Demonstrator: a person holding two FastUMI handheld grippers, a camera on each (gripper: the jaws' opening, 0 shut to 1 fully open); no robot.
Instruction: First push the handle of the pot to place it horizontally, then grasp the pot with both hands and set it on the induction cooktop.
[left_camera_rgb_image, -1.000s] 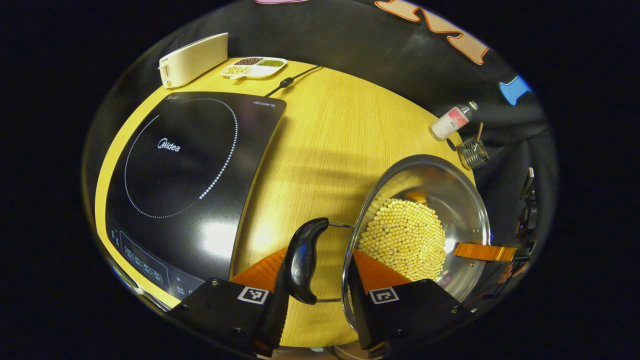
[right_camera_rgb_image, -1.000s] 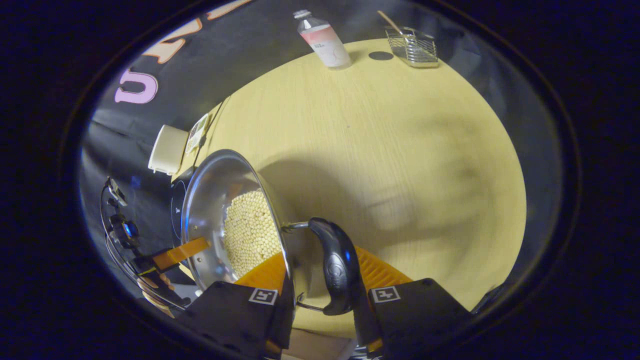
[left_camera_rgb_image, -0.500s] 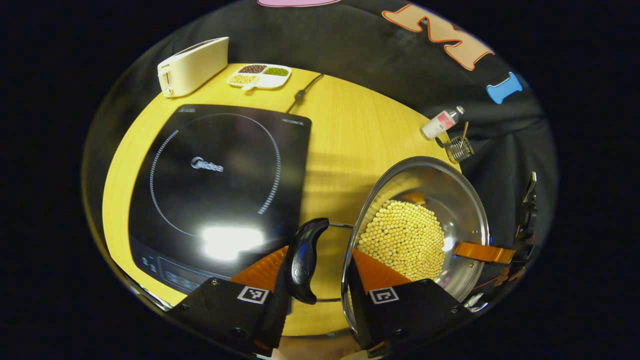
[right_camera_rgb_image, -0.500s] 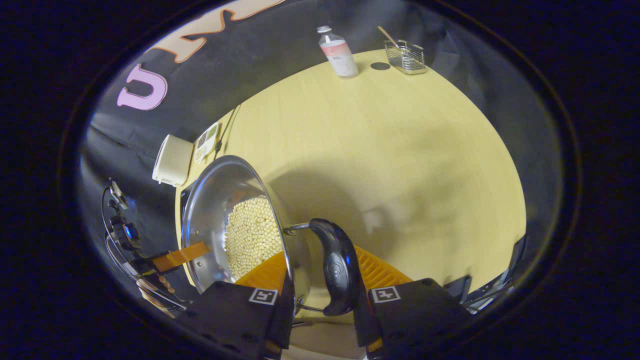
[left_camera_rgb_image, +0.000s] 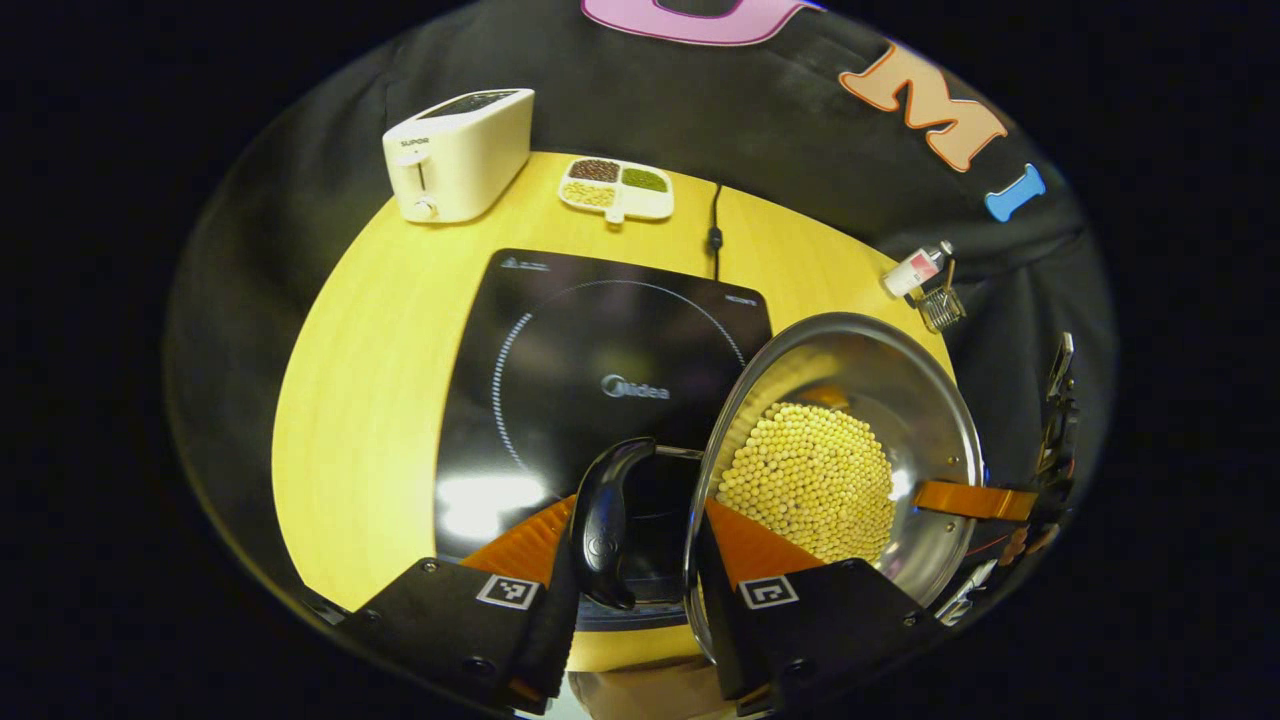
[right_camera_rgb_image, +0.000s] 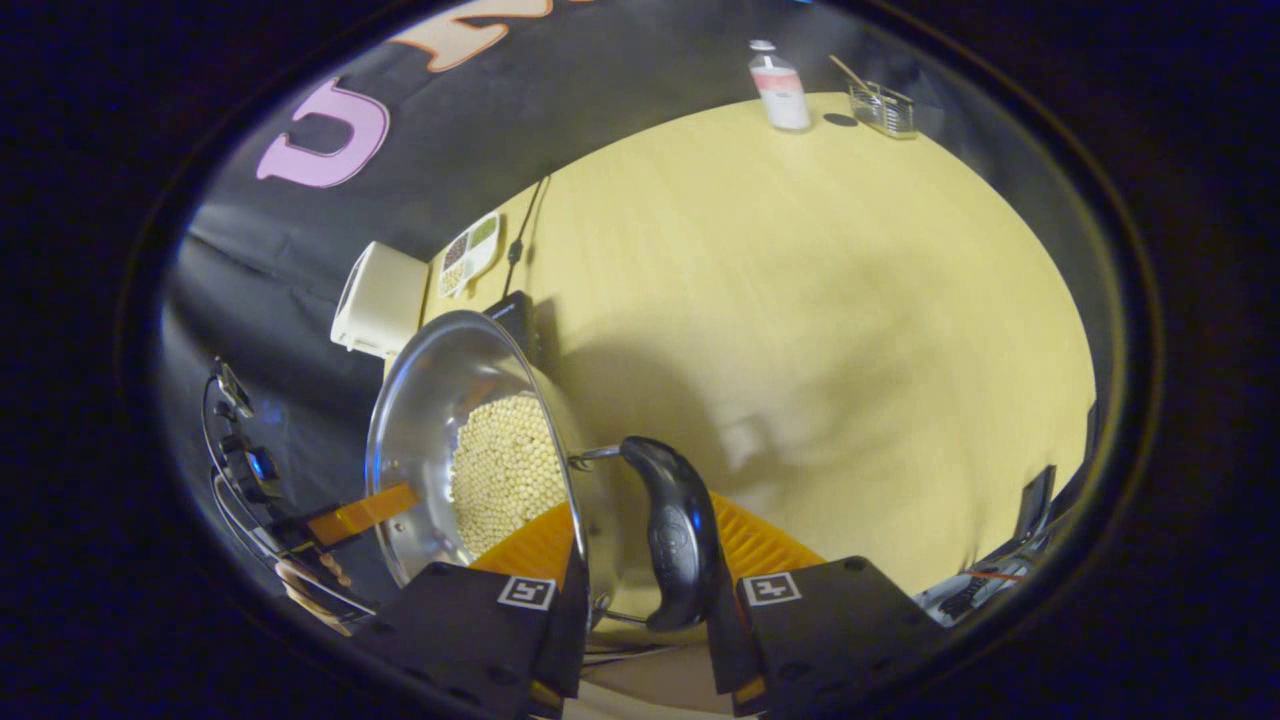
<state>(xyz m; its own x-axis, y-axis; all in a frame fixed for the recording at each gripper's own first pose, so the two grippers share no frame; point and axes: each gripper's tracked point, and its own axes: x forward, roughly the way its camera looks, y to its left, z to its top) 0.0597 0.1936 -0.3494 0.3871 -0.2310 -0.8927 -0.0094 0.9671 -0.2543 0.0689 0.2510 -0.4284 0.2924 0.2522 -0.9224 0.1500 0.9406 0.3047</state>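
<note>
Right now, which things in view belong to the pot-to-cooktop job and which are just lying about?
Job:
pot, holding beans
pot handles
cooktop
left gripper, right gripper, each gripping a handle

Lying about:
toaster
divided dish
bottle
wire basket

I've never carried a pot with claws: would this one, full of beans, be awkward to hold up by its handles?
Probably a bit. The pot looks like thin, shiny steel, so likely stiff. The beans lie loose and could roll to one side if it tilts, shifting the weight. Its handles hang on thin wire loops, so it might swing between the left claw and right claw.
</note>
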